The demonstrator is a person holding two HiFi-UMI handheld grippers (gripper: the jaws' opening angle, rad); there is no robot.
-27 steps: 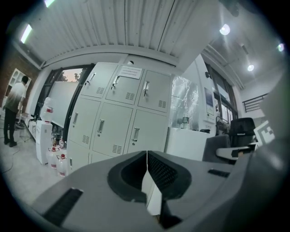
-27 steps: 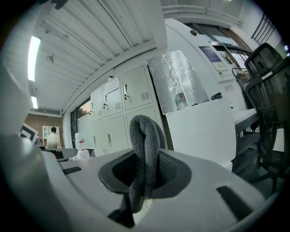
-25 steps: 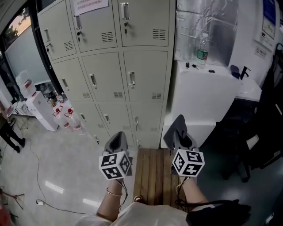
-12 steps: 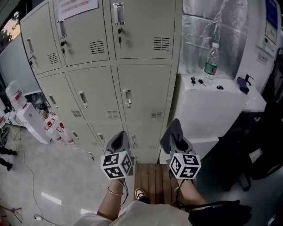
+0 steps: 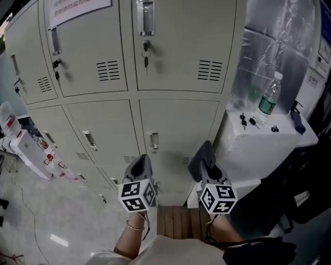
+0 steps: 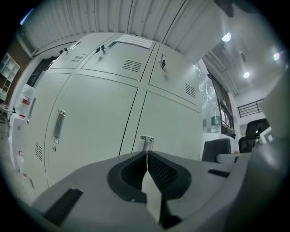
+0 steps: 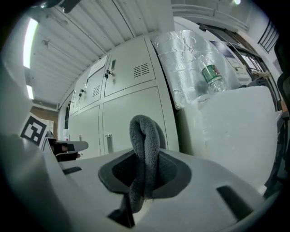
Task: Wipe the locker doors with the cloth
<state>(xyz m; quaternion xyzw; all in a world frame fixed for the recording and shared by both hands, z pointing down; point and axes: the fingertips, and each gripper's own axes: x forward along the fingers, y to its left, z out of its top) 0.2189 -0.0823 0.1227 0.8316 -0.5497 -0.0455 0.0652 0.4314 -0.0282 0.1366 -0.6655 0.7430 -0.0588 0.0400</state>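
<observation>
Right claw (image 7: 145, 152): clamped on the dark grey cloth (image 7: 144, 136). Cloth folded into a loop, rising above the jaws toward 12 o'clock, with a tail hanging behind the pads toward 6 o'clock. Left claw (image 6: 146, 156): jaws pressed together, pad against pad, only a hairline seam between them.

Head view: both claws low in the frame, side by side and apart from each other, left claw at 9 o'clock of right claw. Each pointed toward 12 o'clock at the locker doors (image 5: 176, 129). 1 marker cube (image 5: 137, 195) at the rear of each claw, facing the camera. Cloth apart from the doors, in front of the lower rows.

Locker doors: pale grey-beige, stacked in rows, all closed. Per door: 1 vertical handle (image 5: 152, 141) and 1 louvred vent (image 5: 209, 70). Keys (image 5: 146, 52) hanging from the locks of 2 upper doors. Printed notice (image 5: 77, 6) on the upper door at 11 o'clock.

White bench (image 5: 243, 150): just beside the lockers, at 3 o'clock of them. On top: 1 upright clear water bottle (image 5: 269, 98) with a green label, and small dark items (image 5: 248, 122) at 9 o'clock of the bottle. Behind the bottle: a bulky object wrapped in clear film (image 5: 279, 41).

Wooden slatted board (image 5: 178, 222): on the floor at 6 o'clock, in front of the lockers, between the person's forearms. Containers with red markings (image 5: 49, 155): on the floor at 9 o'clock, beside the lockers.
</observation>
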